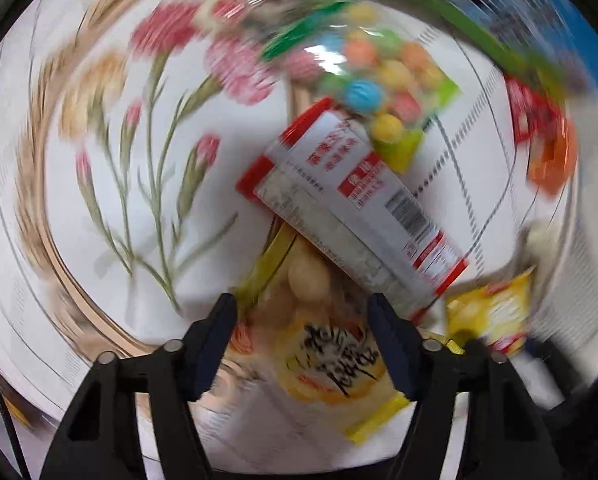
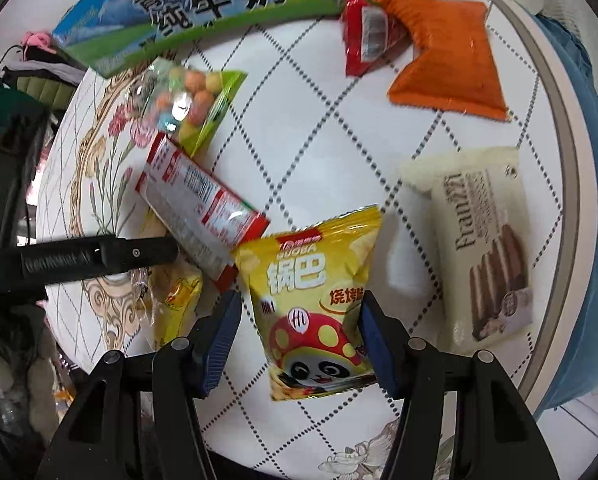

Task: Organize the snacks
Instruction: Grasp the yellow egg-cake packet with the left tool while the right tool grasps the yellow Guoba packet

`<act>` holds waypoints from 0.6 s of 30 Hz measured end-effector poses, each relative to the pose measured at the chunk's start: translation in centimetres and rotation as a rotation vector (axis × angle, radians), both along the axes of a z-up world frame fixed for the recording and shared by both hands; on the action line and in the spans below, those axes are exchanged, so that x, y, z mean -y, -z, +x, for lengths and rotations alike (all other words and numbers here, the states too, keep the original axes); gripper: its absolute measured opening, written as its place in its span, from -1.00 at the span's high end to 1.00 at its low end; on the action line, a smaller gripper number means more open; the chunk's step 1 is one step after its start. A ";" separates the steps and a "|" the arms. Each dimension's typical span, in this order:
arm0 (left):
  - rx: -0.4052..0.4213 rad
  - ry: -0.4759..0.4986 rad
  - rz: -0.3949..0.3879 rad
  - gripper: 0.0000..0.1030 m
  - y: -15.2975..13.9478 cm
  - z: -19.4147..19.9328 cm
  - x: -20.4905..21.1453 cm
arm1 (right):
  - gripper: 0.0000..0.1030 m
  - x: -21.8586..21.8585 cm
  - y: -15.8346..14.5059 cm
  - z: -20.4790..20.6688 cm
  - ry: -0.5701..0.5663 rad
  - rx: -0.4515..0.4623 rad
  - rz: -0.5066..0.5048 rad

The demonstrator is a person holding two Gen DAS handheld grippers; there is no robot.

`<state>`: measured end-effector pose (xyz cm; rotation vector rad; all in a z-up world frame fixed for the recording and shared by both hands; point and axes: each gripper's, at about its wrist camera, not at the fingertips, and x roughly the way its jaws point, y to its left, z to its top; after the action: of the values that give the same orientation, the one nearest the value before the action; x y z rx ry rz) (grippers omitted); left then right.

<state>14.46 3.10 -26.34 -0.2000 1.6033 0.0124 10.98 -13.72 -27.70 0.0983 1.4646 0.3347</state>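
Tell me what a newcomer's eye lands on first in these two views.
In the right wrist view, the yellow crisp bag with its mushroom-capped panda, pinched between the right gripper pads at the bottom centre. Behind it, the blue-green milk carton spans the top edge, with the orange pouch at upper right. The left wrist view is blurred; there the red-and-white packet lies slantwise mid-frame.

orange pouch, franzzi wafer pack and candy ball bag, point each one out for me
orange pouch (image 2: 447, 60), right wrist view, middle of its orange face
Franzzi wafer pack (image 2: 475, 236), right wrist view, cream front beside the lettering
candy ball bag (image 2: 191, 100), right wrist view, clear window over the coloured balls
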 end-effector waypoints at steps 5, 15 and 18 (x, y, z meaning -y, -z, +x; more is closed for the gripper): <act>-0.049 0.127 0.072 -0.07 0.6 -0.6 0.8 | -0.21 -0.6 0.6 -0.1 -0.016 -0.008 -0.006; -0.222 -0.353 -0.297 -0.14 0.9 -4.0 -4.2 | -0.21 -1.6 2.4 -0.4 0.006 -0.027 -0.009; -0.223 -0.413 -0.367 -0.14 -0.4 -5.8 -4.8 | -0.21 -1.5 2.3 -0.3 0.016 -0.029 -0.002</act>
<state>8.62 7.92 -25.95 -0.8372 1.7516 0.0616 10.69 -12.26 -30.04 0.1130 1.4919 0.3199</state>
